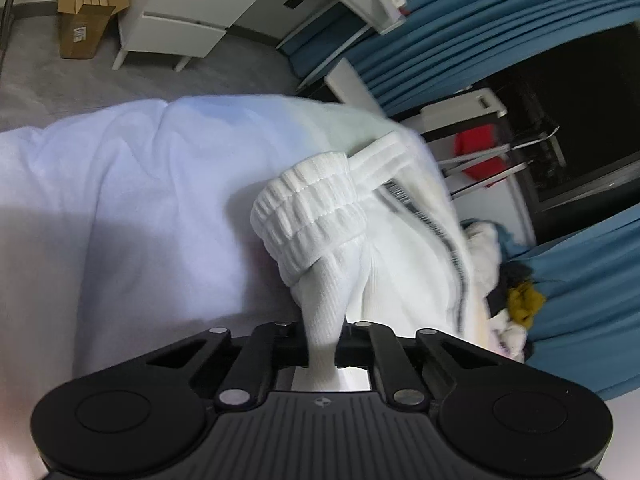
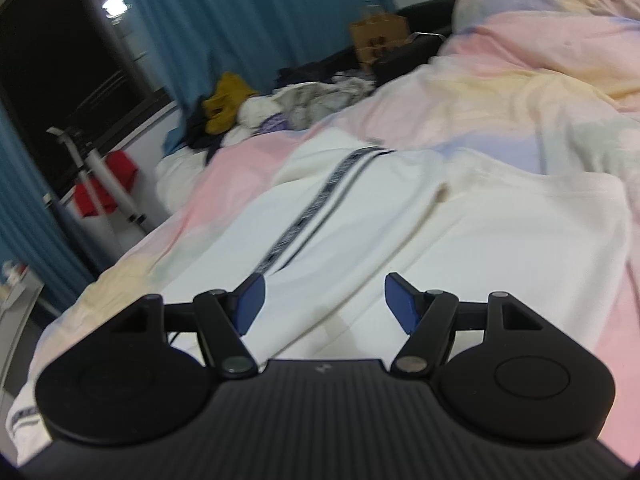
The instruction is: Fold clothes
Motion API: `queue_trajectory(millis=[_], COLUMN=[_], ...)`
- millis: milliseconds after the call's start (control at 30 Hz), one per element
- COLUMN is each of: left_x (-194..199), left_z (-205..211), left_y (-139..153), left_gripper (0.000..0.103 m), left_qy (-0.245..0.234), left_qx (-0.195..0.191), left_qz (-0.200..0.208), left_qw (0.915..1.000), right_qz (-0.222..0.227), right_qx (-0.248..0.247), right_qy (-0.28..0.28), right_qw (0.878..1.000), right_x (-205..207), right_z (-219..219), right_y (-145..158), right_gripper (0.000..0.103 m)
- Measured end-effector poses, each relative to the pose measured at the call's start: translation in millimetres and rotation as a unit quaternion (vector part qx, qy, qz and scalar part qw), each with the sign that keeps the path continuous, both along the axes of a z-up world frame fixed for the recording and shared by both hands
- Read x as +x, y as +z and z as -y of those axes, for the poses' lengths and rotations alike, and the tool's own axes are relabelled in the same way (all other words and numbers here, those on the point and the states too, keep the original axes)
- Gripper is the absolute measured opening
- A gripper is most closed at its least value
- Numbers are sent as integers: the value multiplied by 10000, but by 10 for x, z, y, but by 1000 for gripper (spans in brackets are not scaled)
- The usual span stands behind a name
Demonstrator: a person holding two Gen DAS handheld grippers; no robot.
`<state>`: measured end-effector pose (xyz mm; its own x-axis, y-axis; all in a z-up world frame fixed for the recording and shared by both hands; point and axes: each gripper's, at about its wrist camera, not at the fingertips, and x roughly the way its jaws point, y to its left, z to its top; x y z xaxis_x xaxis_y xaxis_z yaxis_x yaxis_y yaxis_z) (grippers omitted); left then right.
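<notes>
L gripper [image 1: 323, 344] jaws are clamped on a pinch of white ribbed fabric, prob so the garment can be lifted & carried over for a fold; the cloth runs taut from the jaws up to an elastic cuff [image 1: 310, 216] w/ gathered ribbing, which hangs just past the fingertips. That cuff belongs to the white garment [image 1: 404, 280], a knit piece w/ a dark stripe [image 1: 448, 236] down it, bunched & partly raised off the bed on this side. Can't tell if it's trousers or a top.

R gripper [image 2: 324, 300] jaws stand wide apart, nothing between the blue pads [image 2: 250, 304]; it hovers low over the same garment [image 2: 460, 240], which here lies spread fairly flat on the pastel duvet [image 2: 520, 92], stripe running away from the cam. Judging by that, R side looks free to pin or re-grab an edge while L brings its end across, but which stage of the fold this is isn't settled.

Further off: a heap of other clothes [image 2: 304, 100] at the bed's edge, blue curtains [image 2: 240, 20] & a dark window [image 2: 52, 64] behind; L cam also shows a white drawer unit [image 1: 188, 12] & cardboard box [image 1: 86, 8] on the floor
</notes>
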<state>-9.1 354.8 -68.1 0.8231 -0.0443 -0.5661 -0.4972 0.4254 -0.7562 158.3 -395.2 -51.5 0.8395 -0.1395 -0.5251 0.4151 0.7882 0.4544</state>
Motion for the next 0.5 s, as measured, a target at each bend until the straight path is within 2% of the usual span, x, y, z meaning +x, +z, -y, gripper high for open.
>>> queue_trajectory(millis=[67,200,300,400,500], left_x=[-75,-237,-261,-253,-268], left_z=[9,132,125,146,116], left_y=[43,126,144,148,123], left_gripper=[7,7,7,8,8], left_qy=[5,-89,-118,-124,-103], left_qx=[-14,531,489,486,311], left_qz=[66,-420,-511,-543,-520], left_qw=[10000,9977,9974,9973,9981], right_qz=[88,168,130,50,-64], right_qx=[185,228,578,1073,1724], right_qy=[-205,-753,-1181,-1676,-2306], right_qw=[9996,9968,9912,9800,9576], right_x=[-90,-283,-475,-739,-1010], right_z=[150,496,783,1053,1326], right_y=[34,90,11,-161,-372], right_gripper=[68,68,68,69,71])
